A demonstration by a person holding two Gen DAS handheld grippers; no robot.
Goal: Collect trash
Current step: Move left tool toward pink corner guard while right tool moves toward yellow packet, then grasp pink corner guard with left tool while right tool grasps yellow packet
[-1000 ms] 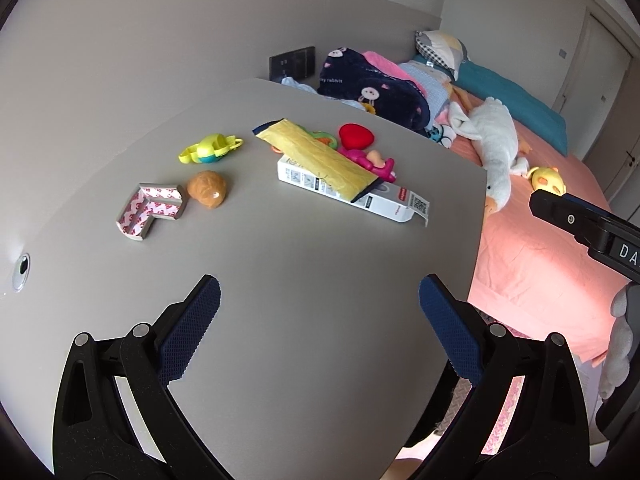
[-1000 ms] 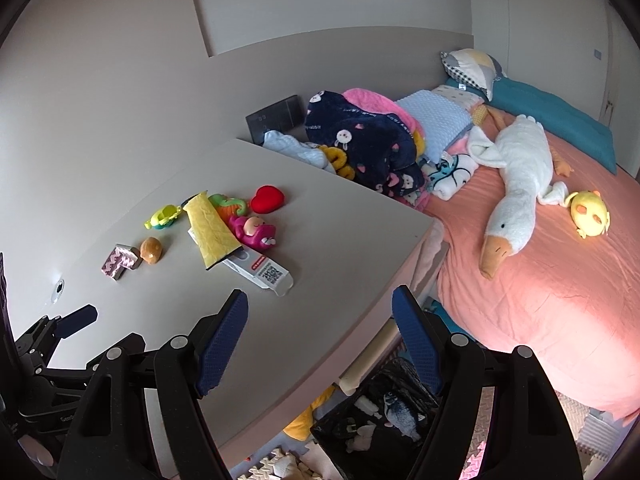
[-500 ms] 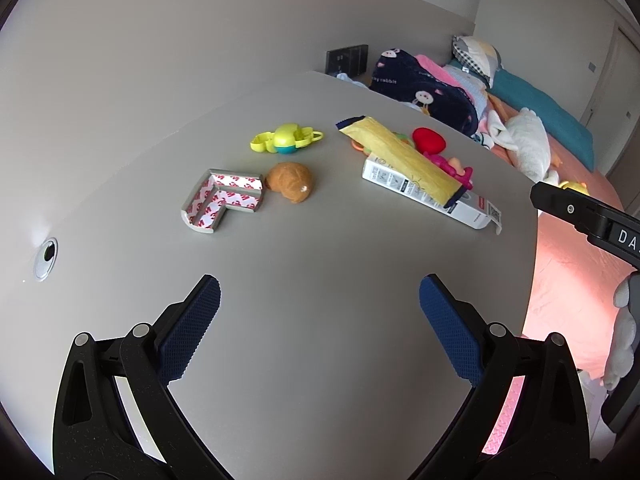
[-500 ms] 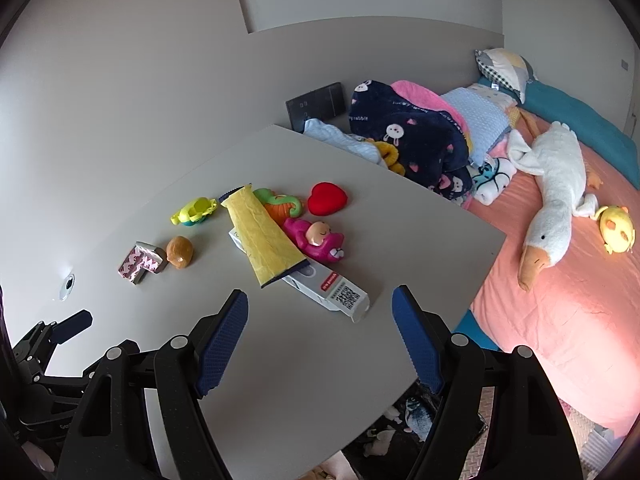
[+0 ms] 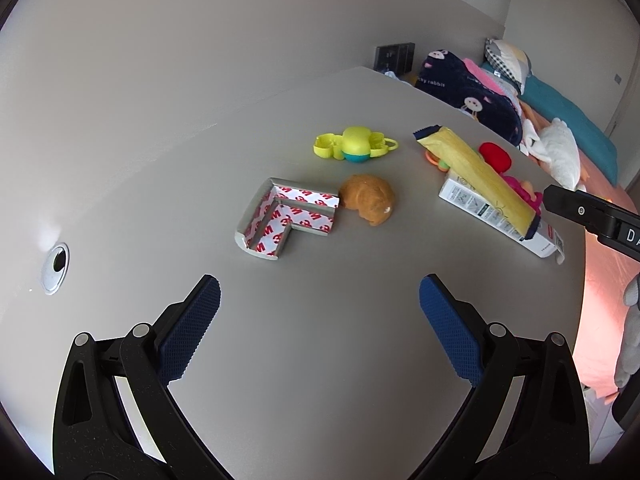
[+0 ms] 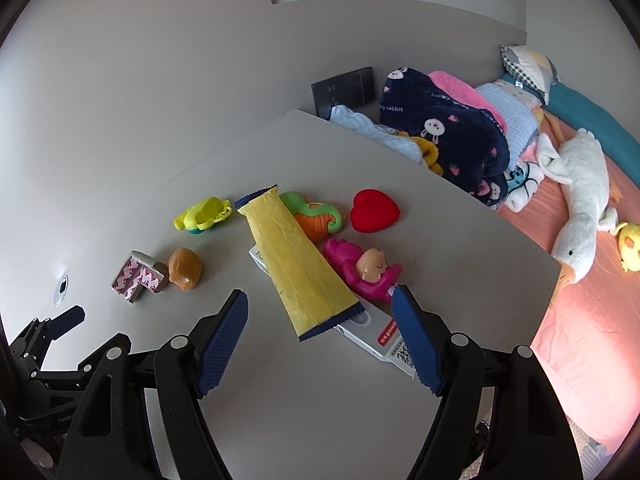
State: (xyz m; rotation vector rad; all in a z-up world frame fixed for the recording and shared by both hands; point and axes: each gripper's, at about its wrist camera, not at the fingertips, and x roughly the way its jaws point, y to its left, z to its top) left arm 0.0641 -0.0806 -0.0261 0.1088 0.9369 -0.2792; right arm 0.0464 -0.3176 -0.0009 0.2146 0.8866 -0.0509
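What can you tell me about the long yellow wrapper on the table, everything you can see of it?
The yellow wrapper is a long, flat, crinkled packet that looks like plastic film, with dark blue serrated ends. It seems empty or nearly so. It lies slantwise on top of a white carton, its far end near the green and orange toy. The pink doll toy sits beside it. Neither gripper touches it.

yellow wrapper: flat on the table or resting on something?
Resting on something. The yellow wrapper lies lengthwise over the white box, whose printed end pokes out below it. Its far end slopes toward the table.
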